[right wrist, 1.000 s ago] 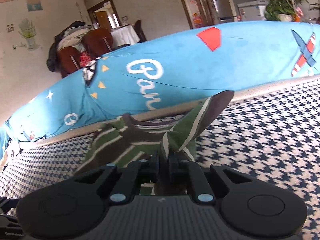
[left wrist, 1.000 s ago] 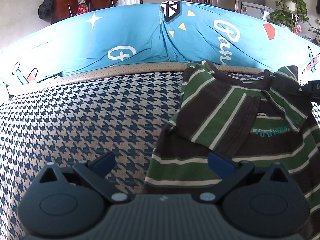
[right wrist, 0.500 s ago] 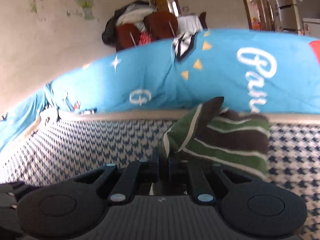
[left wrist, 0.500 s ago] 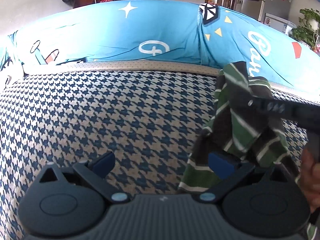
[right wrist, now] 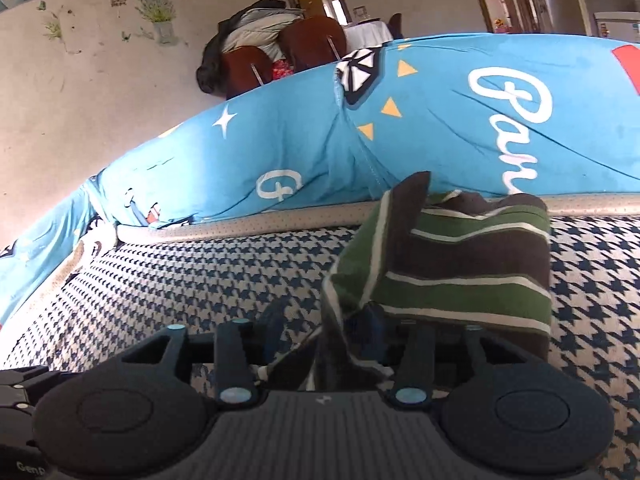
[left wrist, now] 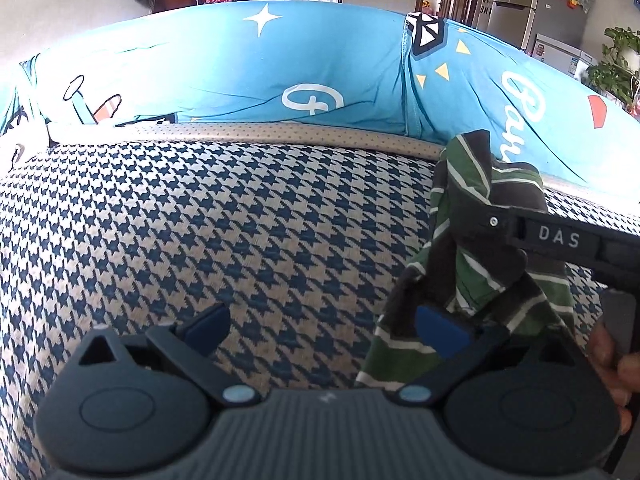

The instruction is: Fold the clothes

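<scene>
A shirt point(left wrist: 472, 264) with green, dark brown and white stripes lies bunched on the houndstooth bed cover point(left wrist: 240, 220), at the right of the left wrist view. My left gripper point(left wrist: 324, 324) is open over bare cover, and its right finger point(left wrist: 440, 328) sits against the shirt's edge. My right gripper point(right wrist: 324, 332) is opening, with a fold of the shirt point(right wrist: 460, 264) loose between its parted jaws and draped over the right finger. In the left wrist view the right gripper's body point(left wrist: 556, 236) reaches in from the right, with a hand point(left wrist: 608, 356) behind it.
A rolled blue printed duvet point(left wrist: 280, 72) runs along the far side of the bed, behind a beige mattress edge point(left wrist: 260, 132). Beyond it are brown chairs point(right wrist: 312, 40) with clothes, a fridge point(left wrist: 520, 4) and a plant point(left wrist: 616, 64). Bare houndstooth cover point(right wrist: 180, 280) stretches left of the shirt.
The right gripper carried the pinched shirt fold leftwards over the spread shirt, and its jaws, shut before, have now parted. The shirt now lies bunched. The left gripper stays open.
</scene>
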### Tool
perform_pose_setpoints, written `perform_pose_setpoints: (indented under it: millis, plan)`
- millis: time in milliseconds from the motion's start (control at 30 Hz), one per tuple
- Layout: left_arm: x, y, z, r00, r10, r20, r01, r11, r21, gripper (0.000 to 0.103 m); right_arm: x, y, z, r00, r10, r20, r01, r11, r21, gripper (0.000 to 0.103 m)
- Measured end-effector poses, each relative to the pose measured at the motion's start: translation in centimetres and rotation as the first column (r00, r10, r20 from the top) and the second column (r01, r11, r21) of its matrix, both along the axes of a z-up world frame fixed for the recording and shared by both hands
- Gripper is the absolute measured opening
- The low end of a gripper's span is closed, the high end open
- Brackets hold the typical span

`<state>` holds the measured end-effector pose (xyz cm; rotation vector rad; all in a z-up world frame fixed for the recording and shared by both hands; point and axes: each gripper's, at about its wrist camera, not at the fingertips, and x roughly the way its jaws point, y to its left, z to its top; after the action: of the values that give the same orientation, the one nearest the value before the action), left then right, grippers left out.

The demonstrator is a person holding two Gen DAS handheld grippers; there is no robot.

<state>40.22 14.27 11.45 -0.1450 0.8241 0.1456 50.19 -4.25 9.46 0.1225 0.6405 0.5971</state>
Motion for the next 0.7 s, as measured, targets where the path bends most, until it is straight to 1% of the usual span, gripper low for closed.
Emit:
perform_pose_setpoints:
  millis: [100,200,233,300,333,367,433,533,700]
  plan:
    - [0.1,0.0,0.0,1.0,0.0,-0.003,0.0,1.0,0.002,0.103,0.0,-0.4,-0.5,1.0,-0.02,-0.012,0.02,1.0,-0.017,0.052]
    - [0.2,-0.1,0.0,1.0,-0.005,-0.003,0.005,1.0,0.002,0.103,0.4,-0.6,-1.2,0.998,-0.021,-0.054,0.021,1.0,0.012,0.052]
    - [0.2,0.0,0.0,1.0,-0.005,-0.004,0.005,1.0,0.003,0.103,0.4,-0.7,-1.4,0.998,-0.017,-0.059,0.019,1.0,0.025,0.052]
    - [0.2,0.0,0.0,1.0,-0.005,-0.006,0.005,1.0,0.007,0.103,0.5,-0.4,-1.6,0.998,-0.009,-0.057,0.011,1.0,0.02,0.052]
    - [0.3,0.0,0.0,1.0,-0.005,-0.006,0.005,1.0,0.005,0.103,0.5,-0.3,-1.7,0.998,-0.005,-0.055,0.006,1.0,0.018,0.051]
    - [0.3,0.0,0.0,1.0,-0.004,-0.006,0.004,1.0,0.004,0.103,0.4,-0.2,-1.8,0.999,-0.002,-0.052,0.003,1.0,0.012,0.047]
    - [0.4,0.0,0.0,1.0,-0.004,-0.006,0.004,1.0,0.001,0.103,0.4,-0.1,-1.8,0.999,0.002,-0.048,-0.002,1.0,0.002,0.021]
    - [0.5,0.0,0.1,1.0,-0.004,-0.006,0.004,1.0,-0.004,0.103,0.1,-0.2,-1.3,0.999,0.0,-0.033,0.0,1.0,-0.015,0.016]
    - [0.5,-0.4,0.3,1.0,-0.017,0.0,0.017,1.0,-0.003,0.103,-1.5,-0.8,1.1,0.996,-0.06,0.073,0.069,0.988,-0.136,0.014]
